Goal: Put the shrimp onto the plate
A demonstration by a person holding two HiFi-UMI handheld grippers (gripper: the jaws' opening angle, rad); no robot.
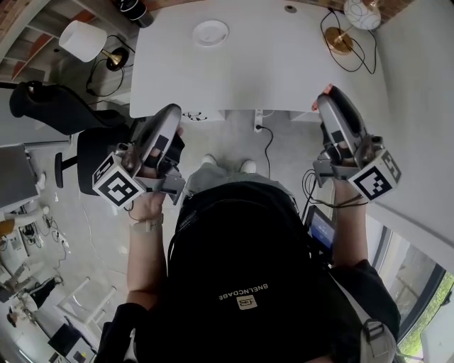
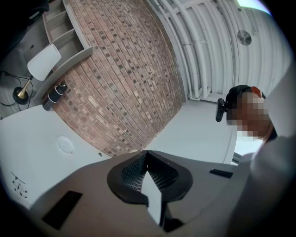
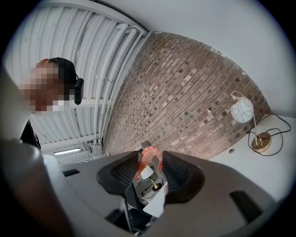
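Note:
A small white plate point(image 1: 211, 32) lies on the white table point(image 1: 284, 64), at its far middle; the left gripper view shows the plate point(image 2: 65, 145) low at left. An orange-pink shrimp point(image 3: 149, 156) is pinched in my right gripper point(image 3: 148, 162), which is shut on it and tilted up toward the brick wall. In the head view the shrimp point(image 1: 326, 89) peeks out at the tip of the right gripper point(image 1: 328, 96), held before the table's near right edge. My left gripper point(image 1: 171, 113) hangs off the near left edge, its jaws point(image 2: 147, 156) shut with nothing in them.
A white-shade lamp point(image 1: 81, 39) and a black cylinder point(image 1: 135, 10) stand left of the table. A globe lamp point(image 1: 362, 13) with brass base point(image 1: 339, 40) and black cable sits at the far right corner. A black office chair point(image 1: 64, 106) is at my left.

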